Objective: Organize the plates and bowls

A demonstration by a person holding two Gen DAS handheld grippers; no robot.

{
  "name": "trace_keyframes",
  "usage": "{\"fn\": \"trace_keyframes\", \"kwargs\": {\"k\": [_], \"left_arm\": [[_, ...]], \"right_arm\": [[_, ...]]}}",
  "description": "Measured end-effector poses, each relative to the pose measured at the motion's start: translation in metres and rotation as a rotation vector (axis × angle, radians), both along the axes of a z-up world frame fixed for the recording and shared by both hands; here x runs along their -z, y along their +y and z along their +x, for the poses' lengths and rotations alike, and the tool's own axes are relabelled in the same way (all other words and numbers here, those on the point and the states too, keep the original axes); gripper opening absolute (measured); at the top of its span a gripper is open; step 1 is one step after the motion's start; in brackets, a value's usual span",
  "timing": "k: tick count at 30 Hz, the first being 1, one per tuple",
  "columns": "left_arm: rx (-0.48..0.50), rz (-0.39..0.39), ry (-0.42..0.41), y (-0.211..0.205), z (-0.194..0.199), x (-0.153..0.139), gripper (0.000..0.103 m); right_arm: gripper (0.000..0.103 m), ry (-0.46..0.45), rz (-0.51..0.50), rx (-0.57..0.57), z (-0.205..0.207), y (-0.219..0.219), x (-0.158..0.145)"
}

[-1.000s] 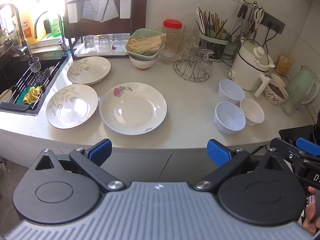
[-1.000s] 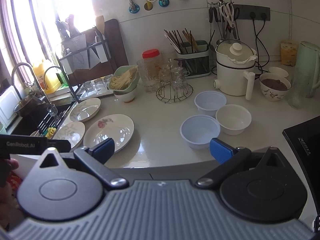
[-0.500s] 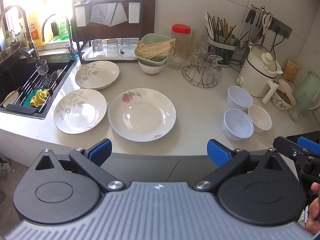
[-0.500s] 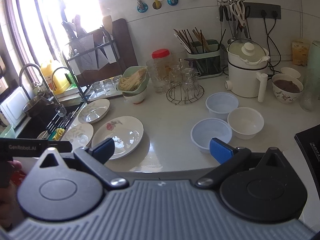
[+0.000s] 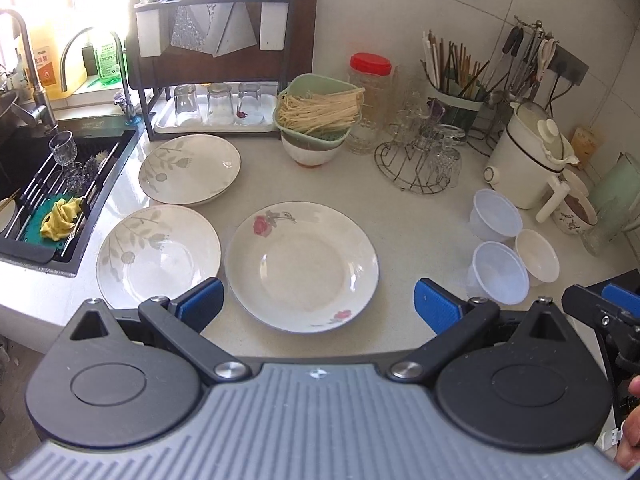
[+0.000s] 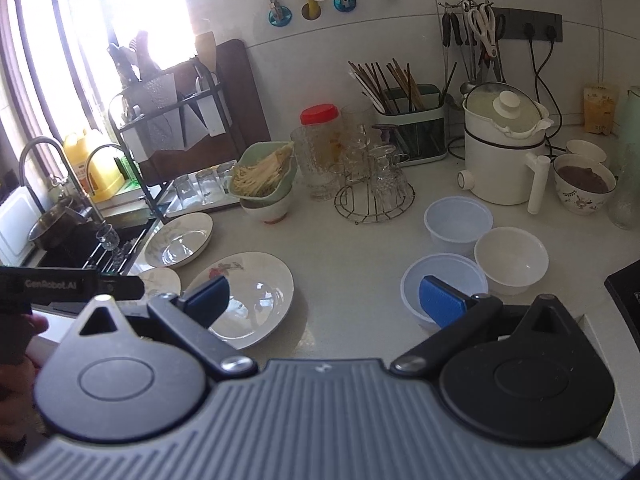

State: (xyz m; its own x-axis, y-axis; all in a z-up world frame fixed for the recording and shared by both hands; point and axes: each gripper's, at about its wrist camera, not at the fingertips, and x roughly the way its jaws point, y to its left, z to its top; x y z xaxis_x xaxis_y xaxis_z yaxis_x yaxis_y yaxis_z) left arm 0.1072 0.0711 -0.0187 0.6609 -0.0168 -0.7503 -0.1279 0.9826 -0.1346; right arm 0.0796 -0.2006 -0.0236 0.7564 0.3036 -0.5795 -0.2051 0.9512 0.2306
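Crowding a pale kitchen counter [image 5: 404, 220]: plates [image 5: 302, 266]; bowls [image 5: 498, 272]

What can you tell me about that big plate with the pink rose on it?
The rose plate is round, white and glossy, probably ceramic, with a shallow sunken middle and a broad rim. A pink rose with grey leaves is painted on its far rim, and a smaller one on its near rim. It lies flat, face up and empty, on the pale counter near the front edge. A leaf-patterned plate lies close at its left; I cannot tell if their rims touch. Nothing grips it.
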Motion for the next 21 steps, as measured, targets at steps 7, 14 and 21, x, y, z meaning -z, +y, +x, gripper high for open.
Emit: {"fn": "trace_keyframes", "kwargs": {"k": [7,14,21], "left_arm": [[0.064,0.019,0.014,0.049,0.04,0.007,0.103],[0.082,-0.011,0.05,0.108,0.073,0.025,0.103],[0.103,-0.015,0.081,0.158,0.093,0.047,0.103]], "right_arm": [[0.103,0.022,0.031,0.036,0.023,0.045,0.006],[0.103,0.043,0.032,0.041,0.046,0.093,0.012],[0.103,0.112,0.024,0.03,0.061,0.136,0.025]]}}
